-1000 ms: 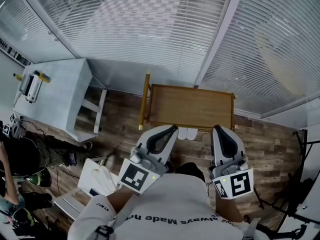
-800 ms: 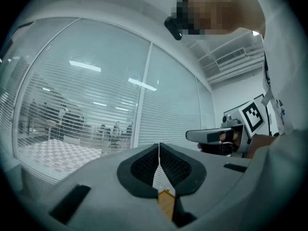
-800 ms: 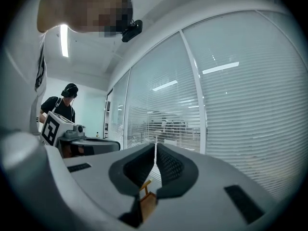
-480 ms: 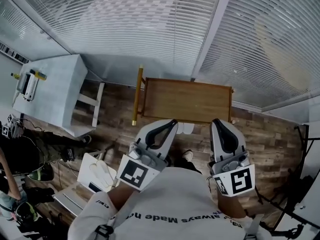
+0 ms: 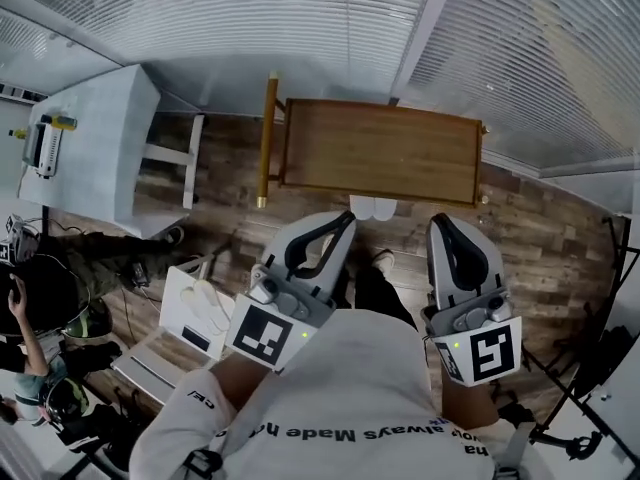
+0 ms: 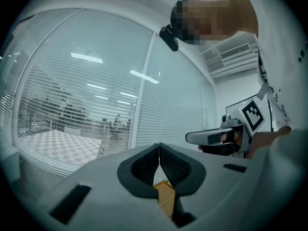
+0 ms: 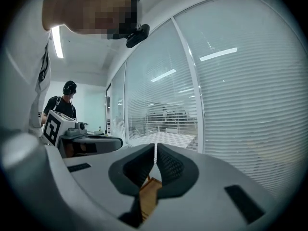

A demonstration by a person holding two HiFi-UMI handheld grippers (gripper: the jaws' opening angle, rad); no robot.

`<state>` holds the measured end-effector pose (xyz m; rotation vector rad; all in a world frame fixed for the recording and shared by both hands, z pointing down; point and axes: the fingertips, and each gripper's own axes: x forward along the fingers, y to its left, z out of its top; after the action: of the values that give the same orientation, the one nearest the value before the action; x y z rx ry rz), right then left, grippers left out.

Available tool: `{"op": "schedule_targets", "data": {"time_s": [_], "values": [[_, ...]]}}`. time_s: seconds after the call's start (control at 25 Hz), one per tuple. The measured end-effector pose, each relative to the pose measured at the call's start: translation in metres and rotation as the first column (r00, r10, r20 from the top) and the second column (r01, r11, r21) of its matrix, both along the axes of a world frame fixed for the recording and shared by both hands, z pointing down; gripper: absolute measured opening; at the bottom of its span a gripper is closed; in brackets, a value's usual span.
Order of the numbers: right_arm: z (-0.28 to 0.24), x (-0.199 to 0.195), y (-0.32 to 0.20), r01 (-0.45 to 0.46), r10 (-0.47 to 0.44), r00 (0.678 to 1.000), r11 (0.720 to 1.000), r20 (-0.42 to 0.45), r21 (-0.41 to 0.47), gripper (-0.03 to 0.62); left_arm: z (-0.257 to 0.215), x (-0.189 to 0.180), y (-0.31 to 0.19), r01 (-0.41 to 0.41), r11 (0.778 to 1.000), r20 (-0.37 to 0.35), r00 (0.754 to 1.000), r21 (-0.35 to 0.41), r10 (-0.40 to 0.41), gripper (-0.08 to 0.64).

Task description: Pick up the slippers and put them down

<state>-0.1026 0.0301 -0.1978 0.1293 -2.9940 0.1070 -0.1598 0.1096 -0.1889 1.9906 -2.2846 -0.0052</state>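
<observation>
while both sets of jaws sit closed on nothing, open the left gripper (image 5: 344, 220) and right gripper (image 5: 440, 224) first. then come in low at the white slippers (image 5: 375, 208) on the floor.

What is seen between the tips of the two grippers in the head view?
A pair of white slippers on the plank floor, beside the brown wooden table; the head view shows them.

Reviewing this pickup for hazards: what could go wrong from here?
Both the left claw and right claw are shut, so they could shove the white slippers rather than grasp them. The slippers lie at the near edge of the wooden table; a claw reaching down may knock it.
</observation>
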Motion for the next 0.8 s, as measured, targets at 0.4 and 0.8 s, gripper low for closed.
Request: {"op": "schedule_targets", "data": {"time_s": [0.4, 0.8], "values": [[0.062, 0.014, 0.010, 0.009, -0.014, 0.997, 0.998, -0.080, -0.063, 0.018, 0.055, 0.014, -0.001, -0.011, 0.999, -0.060, 0.998, -0.042, 0.008, 0.014], [0.151, 0.024, 0.020, 0.013, -0.035, 0.985, 0.992, -0.168, -0.128, 0.021, 0.136, 0.029, 0.006, -0.035, 0.993, -0.095, 0.995, -0.109, 0.025, 0.014]]}}
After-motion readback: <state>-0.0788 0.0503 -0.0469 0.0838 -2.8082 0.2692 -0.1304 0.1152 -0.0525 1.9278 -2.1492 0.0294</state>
